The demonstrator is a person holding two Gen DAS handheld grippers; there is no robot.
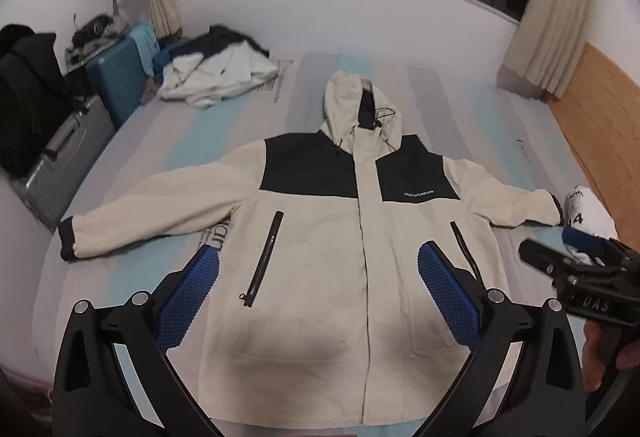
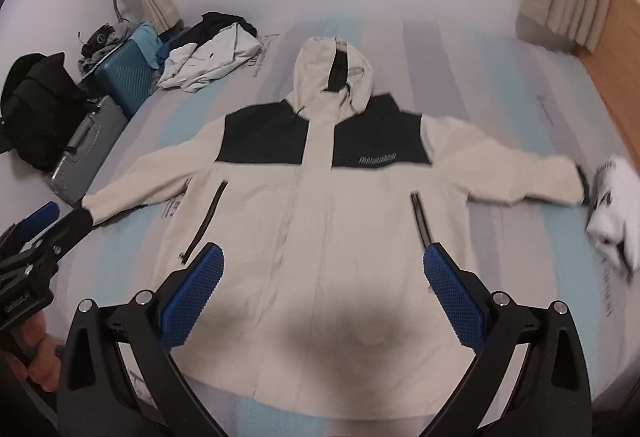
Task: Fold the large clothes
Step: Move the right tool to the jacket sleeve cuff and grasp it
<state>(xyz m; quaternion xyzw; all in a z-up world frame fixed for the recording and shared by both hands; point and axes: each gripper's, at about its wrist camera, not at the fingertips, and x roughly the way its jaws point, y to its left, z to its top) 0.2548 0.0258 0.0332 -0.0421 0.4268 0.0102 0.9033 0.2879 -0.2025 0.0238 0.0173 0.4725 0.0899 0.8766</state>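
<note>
Jacket (image 1: 320, 269), cream with dark shoulder panels, lies face up and spread flat on the striped bed (image 1: 500, 125), hood (image 1: 352, 105) toward the far wall, both sleeves stretched out to the sides, front closed.

We hold the left gripper (image 1: 318, 285) above the lower body of the jacket, pointing forward along the garment toward the hood. Its blue-padded fingers (image 1: 188, 297) stand wide apart with nothing between them, and we cannot tell whether they touch the cloth. In the right wrist view we see this same gripper from the side at the left edge, near the dark cuff of the sleeve there, with part of a hand below it.

We hold the right gripper (image 2: 322, 289) likewise over the jacket's lower half, aimed at the hood, fingers (image 2: 452, 297) spread wide and holding nothing. From the left wrist view it shows at the right edge, just beside a folded white garment (image 1: 588, 221) that sits past the other sleeve's cuff.

A dark shadow falls across the jacket's hem in both views. The gripper frames cover the nearest hem corners. The right wrist view is blurred, so the chest lettering is unreadable there. A pile of clothes (image 1: 216, 73) lies at the bed's far left corner, beside a teal suitcase (image 1: 116, 77).
</note>
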